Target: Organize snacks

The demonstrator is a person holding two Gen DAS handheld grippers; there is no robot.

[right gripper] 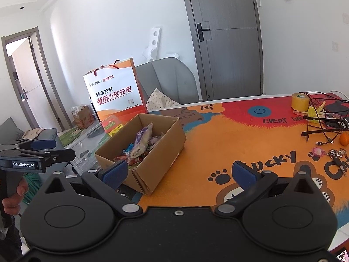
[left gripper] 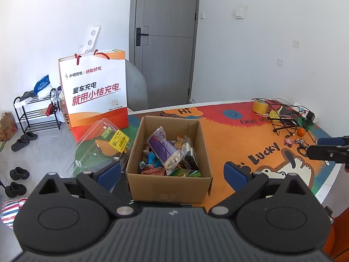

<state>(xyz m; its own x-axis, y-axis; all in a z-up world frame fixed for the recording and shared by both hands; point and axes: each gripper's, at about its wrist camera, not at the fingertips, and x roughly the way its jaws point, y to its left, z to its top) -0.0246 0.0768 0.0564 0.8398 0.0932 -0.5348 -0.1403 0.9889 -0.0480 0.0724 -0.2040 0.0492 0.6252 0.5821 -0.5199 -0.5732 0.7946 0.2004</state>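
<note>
**Snacks in an open box, both grippers empty**

The snacks [left gripper: 168, 155] lie heaped inside an open cardboard box [left gripper: 170, 185] that stands on the orange cartoon-print mat [left gripper: 229, 139] near the table's left edge; a purple-and-clear packet [left gripper: 162, 150] sits on top of the pile, with smaller red, blue and green wrappers beneath it. The left gripper [left gripper: 172, 173] hangs just in front of the box, its blue pads spread wide to either side of it and holding nothing; the right gripper [right gripper: 180, 172] is likewise spread wide and empty, over the mat to the right of the box. A clear plastic clamshell [left gripper: 98, 150] lies just left of the box; a white-and-orange paper bag [left gripper: 96, 91] stands behind that. A roll of yellow tape [right gripper: 301, 101], tangled black cables [right gripper: 322, 118], a small orange [right gripper: 344, 139] and keys [right gripper: 336, 154] lie far right on the table.
</note>
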